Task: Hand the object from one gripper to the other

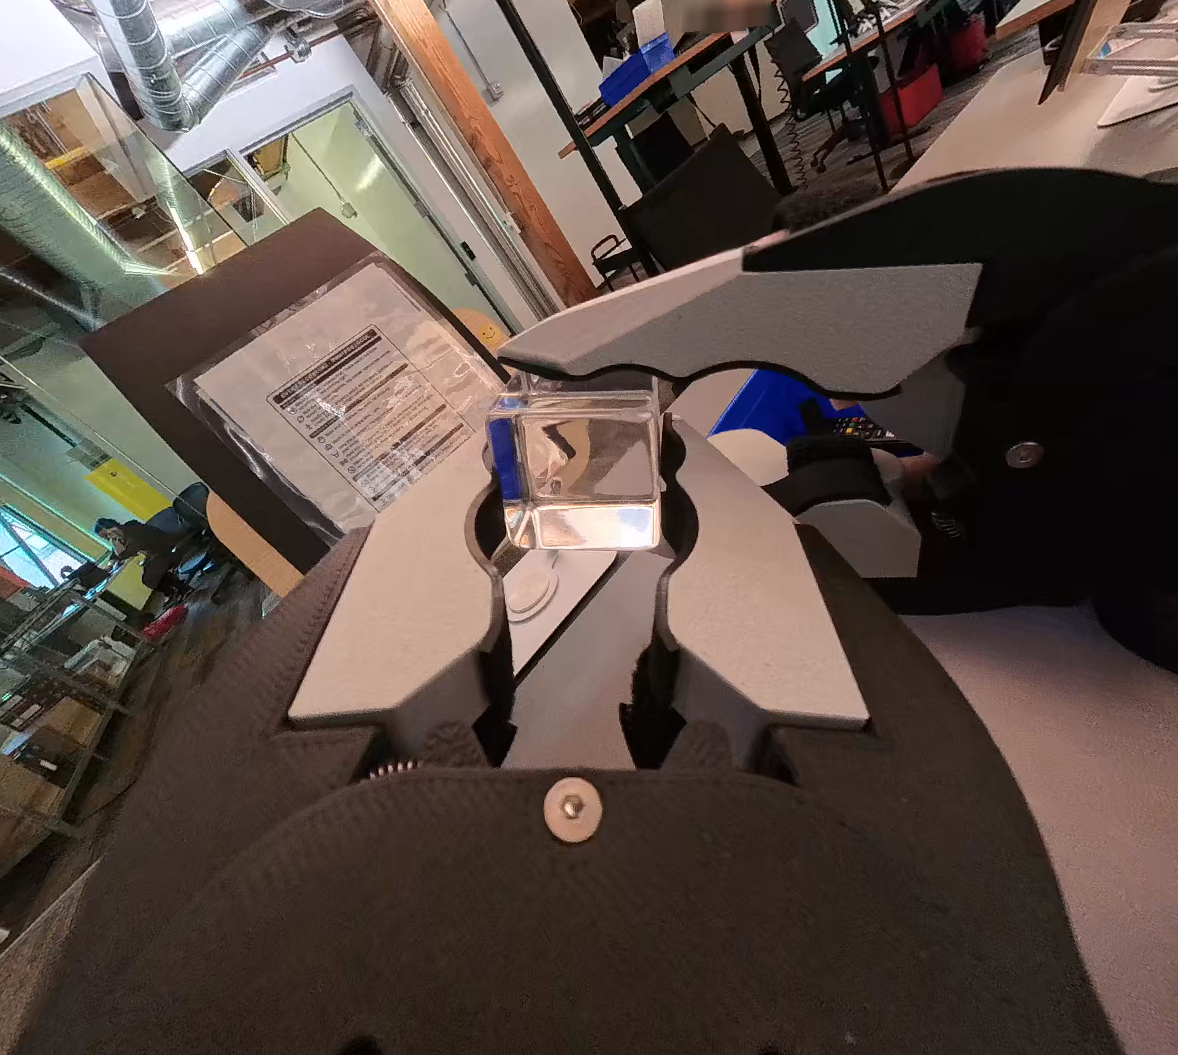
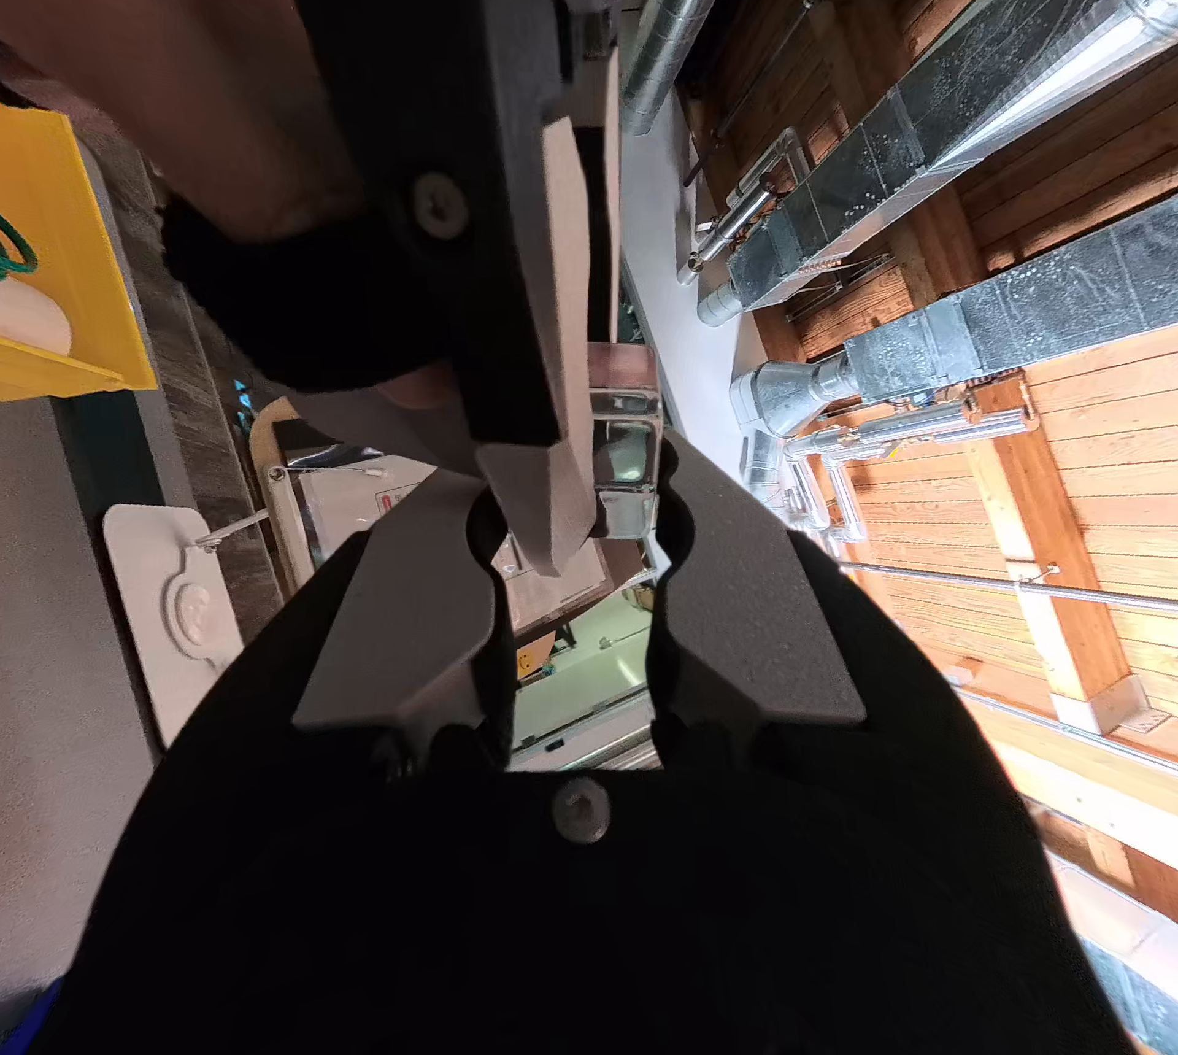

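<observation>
A clear cube (image 1: 574, 463) is held in the air between both grippers. My left gripper (image 1: 577, 469) is shut on its two sides. My right gripper reaches in from the right in the left wrist view, with its upper finger (image 1: 701, 323) flat on the cube's top and its lower finger (image 1: 848, 533) mostly hidden. In the right wrist view the cube (image 2: 625, 450) sits against the right finger of my right gripper (image 2: 574, 476), whose jaws stand at cube width. A left gripper finger (image 2: 548, 450) covers the cube's left part.
A brown board with a laminated sheet (image 1: 331, 406) stands just behind the cube. A grey tabletop (image 1: 1020, 737) lies below, with a white plate (image 2: 166, 597) and a yellow bin (image 2: 64, 234) nearby. A gloved hand (image 2: 306, 291) holds the left gripper. Desks (image 1: 701, 68) stand farther off.
</observation>
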Demonstrator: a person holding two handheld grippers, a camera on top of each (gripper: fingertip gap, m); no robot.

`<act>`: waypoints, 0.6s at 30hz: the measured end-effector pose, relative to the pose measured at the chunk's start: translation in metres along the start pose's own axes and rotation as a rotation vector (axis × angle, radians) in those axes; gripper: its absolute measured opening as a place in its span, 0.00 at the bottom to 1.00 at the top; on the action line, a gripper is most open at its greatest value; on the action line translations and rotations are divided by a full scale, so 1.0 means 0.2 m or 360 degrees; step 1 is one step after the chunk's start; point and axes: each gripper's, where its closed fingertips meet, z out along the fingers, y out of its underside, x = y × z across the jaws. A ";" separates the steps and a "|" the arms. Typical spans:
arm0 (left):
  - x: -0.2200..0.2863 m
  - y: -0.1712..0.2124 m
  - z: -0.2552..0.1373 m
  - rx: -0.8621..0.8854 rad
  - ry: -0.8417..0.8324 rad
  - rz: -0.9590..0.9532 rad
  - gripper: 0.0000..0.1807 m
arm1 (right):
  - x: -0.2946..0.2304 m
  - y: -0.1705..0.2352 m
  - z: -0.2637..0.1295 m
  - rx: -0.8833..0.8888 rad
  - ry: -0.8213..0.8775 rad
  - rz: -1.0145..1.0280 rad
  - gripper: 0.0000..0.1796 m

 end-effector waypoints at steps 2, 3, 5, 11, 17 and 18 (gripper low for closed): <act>0.00 -0.02 -0.01 0.0035 -0.0004 0.0007 0.25 | 0.02 -0.01 0.00 0.0022 0.0034 0.0009 0.24; 0.00 -0.03 -0.01 0.0057 -0.0012 0.0015 0.25 | 0.02 -0.01 -0.01 0.0040 0.0051 0.0023 0.24; -0.02 -0.04 -0.02 0.0082 -0.0052 0.0049 0.24 | 0.05 -0.02 -0.01 0.0077 0.0098 0.0053 0.27; -0.21 -0.10 -0.13 0.0200 -0.0255 0.0071 0.24 | 0.14 0.05 -0.04 0.0080 0.0214 0.0111 0.30; -0.53 -0.07 -0.33 0.0284 -0.0361 -0.0220 0.24 | 0.21 0.22 -0.04 -0.0029 0.0264 0.0195 0.28; -0.55 -0.06 -0.35 0.0302 -0.0332 -0.0280 0.24 | 0.21 0.23 -0.05 -0.0033 0.0266 0.0205 0.28</act>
